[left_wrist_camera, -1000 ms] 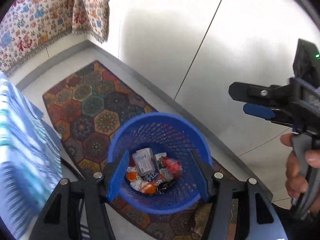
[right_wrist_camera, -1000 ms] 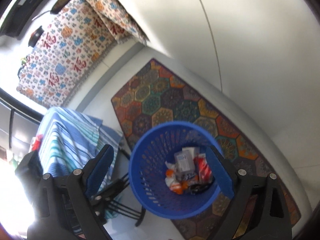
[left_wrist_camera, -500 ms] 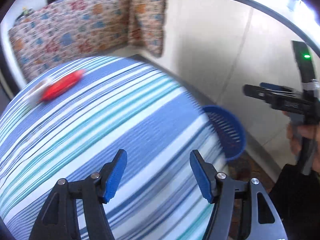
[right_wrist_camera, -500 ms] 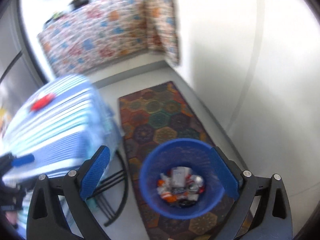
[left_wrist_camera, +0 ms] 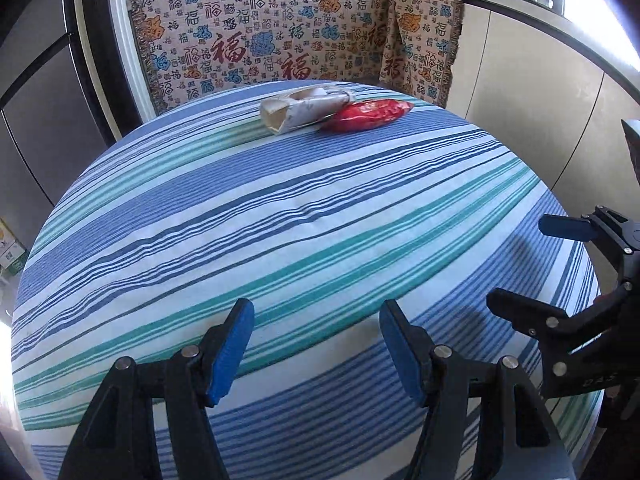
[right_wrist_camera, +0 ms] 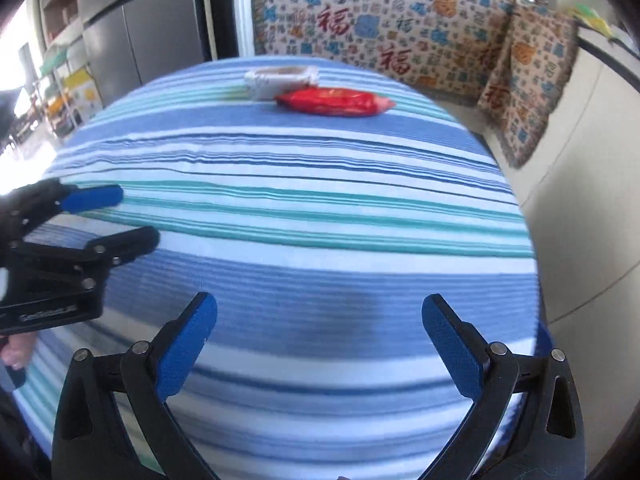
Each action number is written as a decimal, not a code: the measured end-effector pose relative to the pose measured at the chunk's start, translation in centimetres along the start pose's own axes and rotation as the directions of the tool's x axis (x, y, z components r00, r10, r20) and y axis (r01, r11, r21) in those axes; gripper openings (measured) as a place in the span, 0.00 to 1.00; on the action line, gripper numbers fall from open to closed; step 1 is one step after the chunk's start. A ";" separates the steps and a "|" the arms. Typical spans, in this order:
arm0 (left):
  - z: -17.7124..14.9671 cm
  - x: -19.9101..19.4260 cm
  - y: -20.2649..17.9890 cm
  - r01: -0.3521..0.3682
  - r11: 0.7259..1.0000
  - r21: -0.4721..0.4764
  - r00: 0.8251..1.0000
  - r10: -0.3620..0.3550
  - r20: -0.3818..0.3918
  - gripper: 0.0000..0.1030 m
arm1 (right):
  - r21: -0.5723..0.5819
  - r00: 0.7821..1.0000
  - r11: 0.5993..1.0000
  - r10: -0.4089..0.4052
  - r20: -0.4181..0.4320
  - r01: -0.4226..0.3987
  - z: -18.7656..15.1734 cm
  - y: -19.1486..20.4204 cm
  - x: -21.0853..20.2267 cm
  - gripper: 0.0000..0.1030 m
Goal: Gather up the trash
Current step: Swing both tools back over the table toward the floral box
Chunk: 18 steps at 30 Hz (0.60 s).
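Note:
A crushed white carton [left_wrist_camera: 298, 111] and a red snack wrapper [left_wrist_camera: 368, 115] lie side by side, touching, at the far side of the round table with the blue-striped cloth [left_wrist_camera: 280, 220]. My left gripper [left_wrist_camera: 316, 320] hovers over the near part of the table, open, with nothing between its fingers. To its right my right gripper [left_wrist_camera: 520, 264] is also over the cloth. In the right wrist view the carton [right_wrist_camera: 280, 78] and red wrapper [right_wrist_camera: 334, 102] sit far ahead; my right gripper [right_wrist_camera: 320, 312] stands wide open and empty, with the left gripper [right_wrist_camera: 132, 216] at its left.
A patterned throw with red characters [left_wrist_camera: 288, 28] hangs behind the table. White cabinet fronts [left_wrist_camera: 540, 92] run along the right and a grey fridge [right_wrist_camera: 160, 20] stands at the left. The table's rim [right_wrist_camera: 528, 240] drops off on the right.
Both views have swung from the blue basket of trash on the floor up and over to the striped table top. The carton and red wrapper have come into view.

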<state>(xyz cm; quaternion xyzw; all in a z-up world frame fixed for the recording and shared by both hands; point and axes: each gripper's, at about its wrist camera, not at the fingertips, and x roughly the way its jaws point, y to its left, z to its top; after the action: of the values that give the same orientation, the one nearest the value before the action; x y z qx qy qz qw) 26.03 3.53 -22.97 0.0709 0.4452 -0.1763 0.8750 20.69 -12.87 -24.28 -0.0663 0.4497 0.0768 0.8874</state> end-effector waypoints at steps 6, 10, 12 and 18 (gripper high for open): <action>-0.2 0.4 1.4 0.024 0.999 0.035 0.999 -0.025 0.025 0.71 | 0.055 1.000 0.998 -0.005 -0.010 0.005 1.0 0.4 2.5 0.99; 0.8 1.4 1.7 0.027 0.998 0.058 1.000 -0.028 0.007 0.87 | 0.083 1.000 0.997 0.003 0.016 -0.004 0.9 0.6 2.2 1.00; 1.3 2.0 2.1 0.032 0.997 0.065 1.000 -0.031 -0.003 0.94 | 0.084 1.000 0.996 0.000 0.014 -0.001 1.1 0.7 2.3 1.00; 3.2 3.6 3.4 0.043 0.996 0.081 0.999 -0.042 -0.018 1.00 | 0.085 1.000 0.996 0.000 0.013 -0.001 1.2 0.5 2.4 1.00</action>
<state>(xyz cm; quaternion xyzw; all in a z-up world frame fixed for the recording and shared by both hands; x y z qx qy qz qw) 31.65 4.92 -24.07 0.0986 0.4461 -0.2123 0.8638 22.97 -11.92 -25.53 -0.0279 0.4467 0.0585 0.8923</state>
